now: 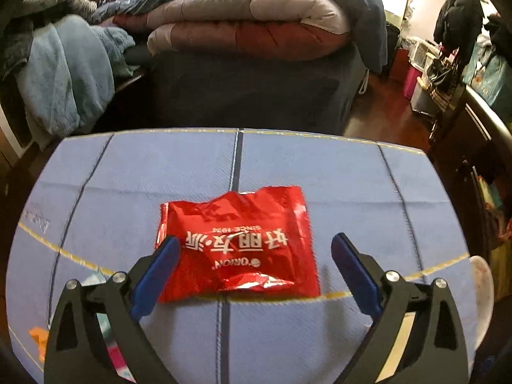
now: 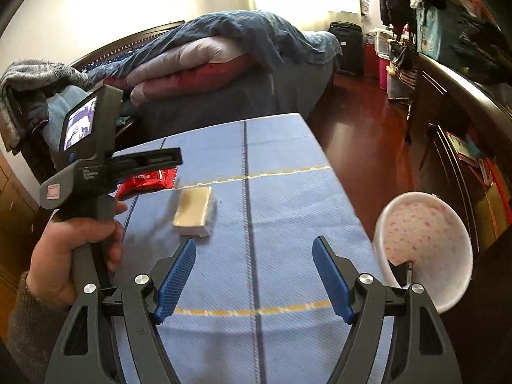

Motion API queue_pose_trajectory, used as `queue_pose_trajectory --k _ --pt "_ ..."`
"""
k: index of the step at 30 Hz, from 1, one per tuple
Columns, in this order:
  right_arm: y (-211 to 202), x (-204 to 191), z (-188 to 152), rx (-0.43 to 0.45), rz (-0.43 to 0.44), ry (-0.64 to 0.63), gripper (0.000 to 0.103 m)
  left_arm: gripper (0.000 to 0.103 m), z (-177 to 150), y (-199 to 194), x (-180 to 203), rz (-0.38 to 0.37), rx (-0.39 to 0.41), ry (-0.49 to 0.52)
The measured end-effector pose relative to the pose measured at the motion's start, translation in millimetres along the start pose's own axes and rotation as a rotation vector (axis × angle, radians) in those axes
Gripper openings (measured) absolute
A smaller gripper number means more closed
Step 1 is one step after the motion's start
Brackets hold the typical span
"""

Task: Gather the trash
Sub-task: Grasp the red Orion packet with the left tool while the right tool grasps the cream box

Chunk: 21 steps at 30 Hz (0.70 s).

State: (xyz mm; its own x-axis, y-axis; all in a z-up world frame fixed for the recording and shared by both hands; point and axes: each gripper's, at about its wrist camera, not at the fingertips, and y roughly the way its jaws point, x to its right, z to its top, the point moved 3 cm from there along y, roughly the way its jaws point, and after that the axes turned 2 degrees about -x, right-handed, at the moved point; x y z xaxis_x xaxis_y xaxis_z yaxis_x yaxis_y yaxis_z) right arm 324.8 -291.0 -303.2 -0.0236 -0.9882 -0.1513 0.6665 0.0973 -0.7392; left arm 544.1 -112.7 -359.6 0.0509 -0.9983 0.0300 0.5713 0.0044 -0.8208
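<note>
Wrapper (image 1: pixel 236 243) and packet (image 2: pixel 193 211) on the table (image 2: pixel 281 192), bowl (image 2: pixel 422 249) at its right edge.

Glossy, crinkled red foil wrapper (image 1: pixel 236 243) on matt blue woven tablecloth (image 1: pixel 144 172). Smooth clear plastic around pale packet (image 2: pixel 193 211). Smooth white speckled plastic bowl (image 2: pixel 422 240). Ribbed blue pads, matt black plastic arms, shiny metal pins on right gripper (image 2: pixel 254 246). Polished reddish wood floor (image 2: pixel 361 121).
</note>
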Motion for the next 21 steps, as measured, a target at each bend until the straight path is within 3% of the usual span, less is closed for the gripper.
queue_pose_trajectory --k 12,15,18,20,21 --pt "37 -23 15 -0.047 -0.001 -0.012 0.075 0.093 4 17 -1 0.063 -0.004 0.056" --pt "40 -23 16 -0.051 0.001 -0.004 0.075 0.083 5 16 0 0.056 0.005 0.063" --pt "42 -27 17 -0.05 -0.001 -0.01 0.075 0.063 7 14 -2 0.052 0.019 0.069" --pt "44 -29 18 -0.049 -0.004 -0.015 0.075 0.042 9 13 -6 0.05 0.029 0.065" --pt "45 -30 18 -0.048 -0.004 -0.016 0.075 0.039 10 12 -7 0.04 0.03 0.059"
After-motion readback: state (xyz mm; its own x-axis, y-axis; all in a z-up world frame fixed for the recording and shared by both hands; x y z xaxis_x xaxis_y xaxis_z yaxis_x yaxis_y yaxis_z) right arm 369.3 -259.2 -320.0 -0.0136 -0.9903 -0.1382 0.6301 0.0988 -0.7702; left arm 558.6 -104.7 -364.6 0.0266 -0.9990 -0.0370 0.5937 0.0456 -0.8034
